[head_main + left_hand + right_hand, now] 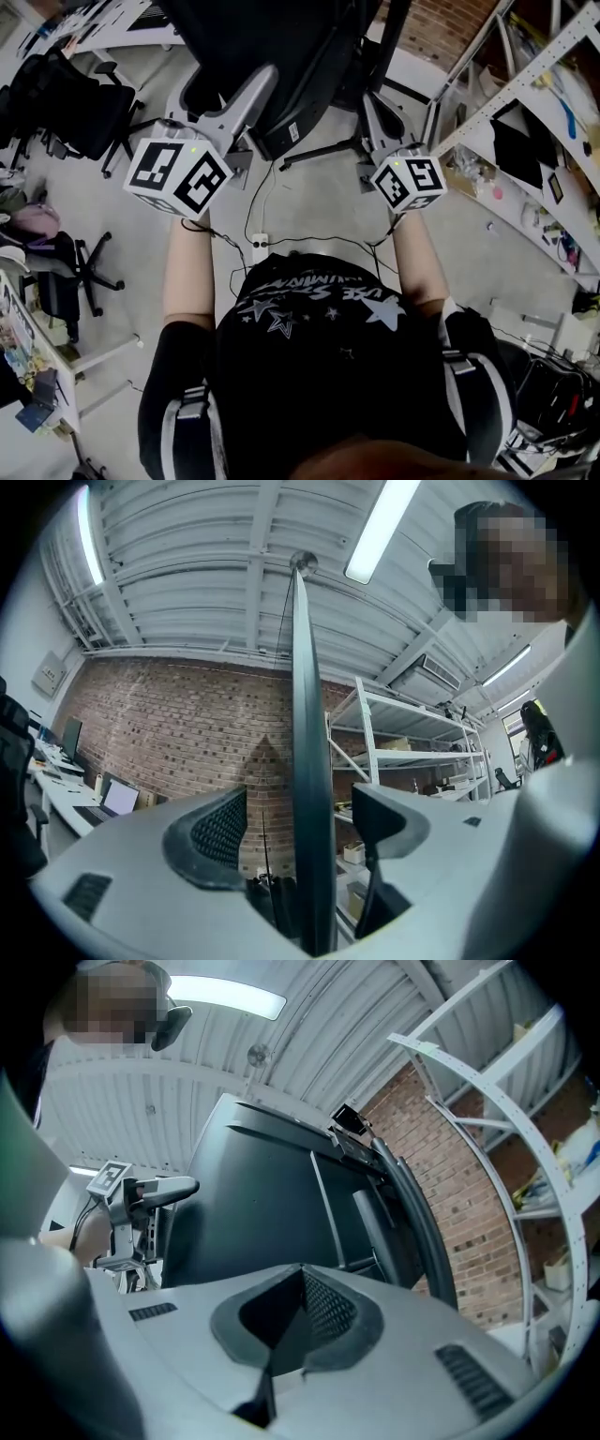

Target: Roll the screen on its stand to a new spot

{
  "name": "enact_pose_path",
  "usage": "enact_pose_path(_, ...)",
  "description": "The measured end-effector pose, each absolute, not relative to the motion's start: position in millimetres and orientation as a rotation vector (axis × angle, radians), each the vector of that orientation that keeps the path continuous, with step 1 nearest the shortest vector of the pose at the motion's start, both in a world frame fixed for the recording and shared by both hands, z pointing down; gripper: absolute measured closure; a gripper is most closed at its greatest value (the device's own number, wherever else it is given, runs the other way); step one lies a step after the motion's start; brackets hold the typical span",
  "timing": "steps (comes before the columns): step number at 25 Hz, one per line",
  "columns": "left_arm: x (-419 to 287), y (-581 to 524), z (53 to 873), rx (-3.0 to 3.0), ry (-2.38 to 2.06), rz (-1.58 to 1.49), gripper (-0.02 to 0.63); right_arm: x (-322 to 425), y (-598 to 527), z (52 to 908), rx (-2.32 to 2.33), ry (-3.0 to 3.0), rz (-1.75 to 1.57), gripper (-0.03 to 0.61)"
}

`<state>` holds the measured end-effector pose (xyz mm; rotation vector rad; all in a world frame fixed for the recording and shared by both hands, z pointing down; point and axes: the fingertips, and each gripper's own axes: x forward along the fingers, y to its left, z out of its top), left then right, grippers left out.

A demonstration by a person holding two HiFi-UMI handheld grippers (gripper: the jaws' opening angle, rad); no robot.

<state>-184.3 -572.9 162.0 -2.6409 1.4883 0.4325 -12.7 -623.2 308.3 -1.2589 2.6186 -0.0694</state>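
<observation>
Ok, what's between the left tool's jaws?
The screen's edge stands upright in the open gap, touching neither side; the left gripper view shows it.

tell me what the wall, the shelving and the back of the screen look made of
The wall is red brick, matte, with visible mortar lines. The shelving looks like white-painted metal: slim uprights, thin shelves. The screen back is probably dark matte plastic, smooth with moulded ridges.

screen [281,47] — 1 | left tool [298,827] + right tool [298,1283] — 2 | office chairs [70,108]: 2 | shelving rack [539,66]: 1
</observation>
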Motion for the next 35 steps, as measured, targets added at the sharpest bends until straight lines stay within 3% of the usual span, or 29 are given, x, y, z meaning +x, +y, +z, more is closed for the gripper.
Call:
enact_pose_path(11, -171, -606, 152, -2.662, 1.433, 0.407, 0.266, 3, -657, 299, -1.321, 2.585, -0.025, 0.572)
enact_pose_path(15, -163, -604, 153, -2.725, 1.396, 0.398, 0.37, 4, -661, 286, -1.324, 2.577, 0.013, 0.572)
enact_pose_path(35, -155, -591, 156, -2.629, 1.533, 0.425, 0.394, 3, -605, 270, -1.228, 2.631, 0.071, 0.572)
